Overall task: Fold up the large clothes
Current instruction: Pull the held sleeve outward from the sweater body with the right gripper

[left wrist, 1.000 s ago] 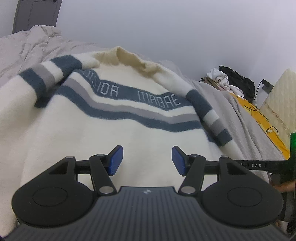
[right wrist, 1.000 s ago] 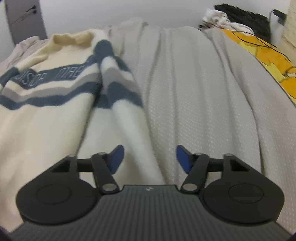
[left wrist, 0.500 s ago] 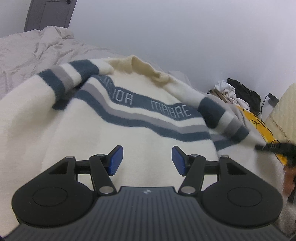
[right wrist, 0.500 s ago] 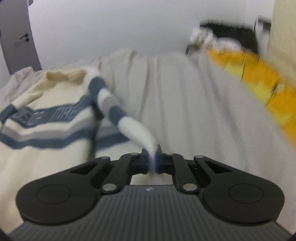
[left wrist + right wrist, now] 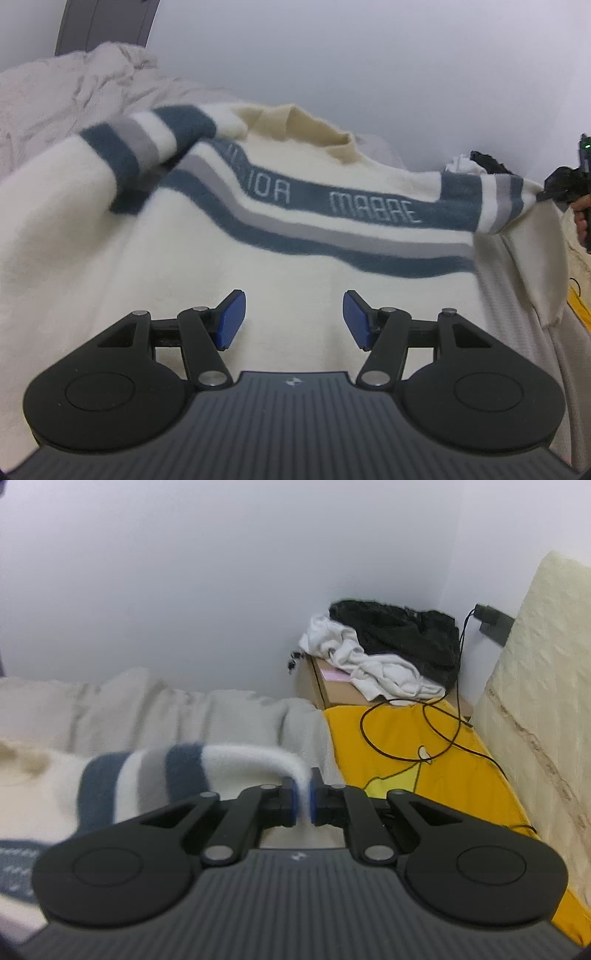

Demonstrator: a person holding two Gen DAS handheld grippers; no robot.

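A cream sweater (image 5: 229, 280) with blue and grey chest stripes lies spread on the bed. My left gripper (image 5: 293, 319) hovers open just above its body, nothing between the blue pads. My right gripper (image 5: 303, 801) is shut on the sweater's right sleeve (image 5: 236, 764), pinching the white part near the cuff and holding it lifted and stretched out to the right. In the left wrist view that striped sleeve (image 5: 491, 206) is pulled taut toward the right gripper (image 5: 554, 184) at the frame's right edge. The other sleeve (image 5: 133, 147) lies folded over the chest at upper left.
A grey blanket (image 5: 207, 712) covers the bed, with a yellow sheet (image 5: 406, 746) and black cables (image 5: 424, 731) to the right. A cardboard box (image 5: 332, 686) carries white and black clothes (image 5: 388, 642). A cream padded panel (image 5: 535, 686) leans at far right.
The right gripper shut on the sleeve, then raised it and swung it out to the right, pulling it straight. The left gripper stayed open and shifted slightly lower over the sweater.
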